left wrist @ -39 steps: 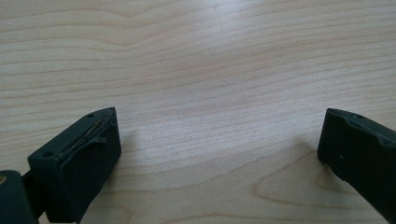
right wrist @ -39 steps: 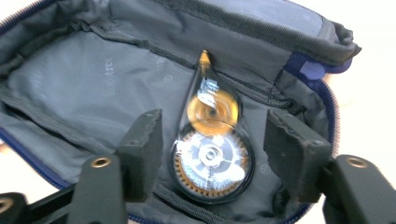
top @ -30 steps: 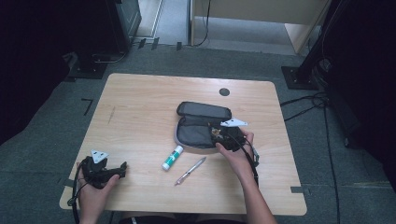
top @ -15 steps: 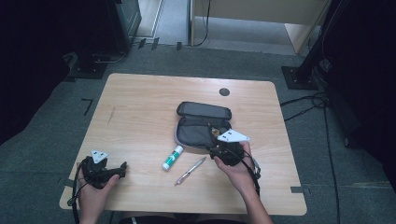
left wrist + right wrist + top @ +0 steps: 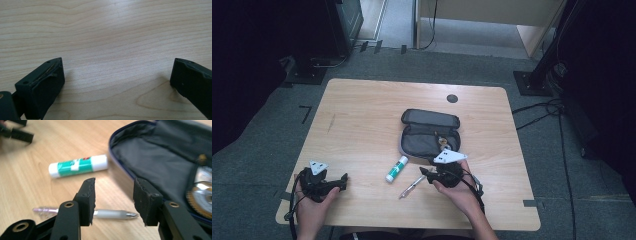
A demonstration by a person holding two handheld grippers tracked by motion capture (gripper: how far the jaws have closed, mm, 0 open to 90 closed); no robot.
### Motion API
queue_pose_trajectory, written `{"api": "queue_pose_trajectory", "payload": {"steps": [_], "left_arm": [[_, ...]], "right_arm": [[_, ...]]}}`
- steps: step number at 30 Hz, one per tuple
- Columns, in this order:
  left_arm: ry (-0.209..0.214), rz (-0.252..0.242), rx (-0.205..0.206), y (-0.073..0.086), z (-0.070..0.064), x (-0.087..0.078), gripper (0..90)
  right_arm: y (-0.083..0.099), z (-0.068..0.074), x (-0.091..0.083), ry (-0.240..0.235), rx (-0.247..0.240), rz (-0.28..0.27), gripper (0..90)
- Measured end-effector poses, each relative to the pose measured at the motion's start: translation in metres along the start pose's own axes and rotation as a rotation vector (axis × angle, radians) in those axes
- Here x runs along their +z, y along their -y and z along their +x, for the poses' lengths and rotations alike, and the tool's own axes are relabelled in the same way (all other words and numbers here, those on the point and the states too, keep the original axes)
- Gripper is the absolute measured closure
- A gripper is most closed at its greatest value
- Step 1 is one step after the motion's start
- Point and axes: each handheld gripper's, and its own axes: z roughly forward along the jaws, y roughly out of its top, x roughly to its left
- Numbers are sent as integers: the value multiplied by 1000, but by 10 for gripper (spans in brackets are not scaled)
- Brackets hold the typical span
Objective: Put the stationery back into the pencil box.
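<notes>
Pen (image 5: 110,214): light, stiff, slick and thin, likely rolls. Right tool (image 5: 113,201), jaws apart, straddles its barrel; grip mid-barrel. Left tool (image 5: 117,82) spread wide, idle on surface (image 5: 362,115).

High view is dimly lit overall; the table (image 5: 362,115) is lit evenly from above while the surrounding floor and corners are lost in near-black. A brighter patch is seen at the top middle. Only soft, short shadows are cast under the pencil case (image 5: 429,131) and glue stick (image 5: 396,168). Detail is soft and slightly grainy. Left gripper view is bright and flat, wood grain is rendered sharply, faint shadows are thrown beside the jaws. In the right gripper view the jaws are kept sharp, the glue stick and pen (image 5: 110,214) are mildly blurred, the far top-left corner is blurred, and glare is caught on a shiny disc (image 5: 201,195) at the right edge
</notes>
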Motion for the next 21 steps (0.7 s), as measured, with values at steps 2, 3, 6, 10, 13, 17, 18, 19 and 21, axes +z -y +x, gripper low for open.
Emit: {"api": "queue_pose_trajectory", "payload": {"steps": [2, 3, 6, 10, 13, 17, 18, 19, 21], "left_arm": [[0, 0, 0, 0, 0, 0, 0], [0, 0, 0, 0, 0, 0, 0], [0, 0, 0, 0, 0, 0, 0], [0, 0, 0, 0, 0, 0, 0], [0, 0, 0, 0, 0, 0, 0], [0, 0, 0, 0, 0, 0, 0], [0, 0, 0, 0, 0, 0, 0], [0, 0, 0, 0, 0, 0, 0], [0, 0, 0, 0, 0, 0, 0]], "right_arm": [[2, 2, 3, -25, -13, 7, 506], [4, 3, 6, -30, -24, 10, 491], [7, 6, 14, -47, -58, 32, 446], [10, 8, 23, -70, -81, 61, 381], [12, 6, 29, -67, -82, 83, 348], [15, 3, 33, -85, -72, 95, 326], [16, 3, 34, -90, -81, 100, 310], [17, 2, 34, -104, -73, 100, 306], [18, 0, 34, -114, -72, 107, 308]]}}
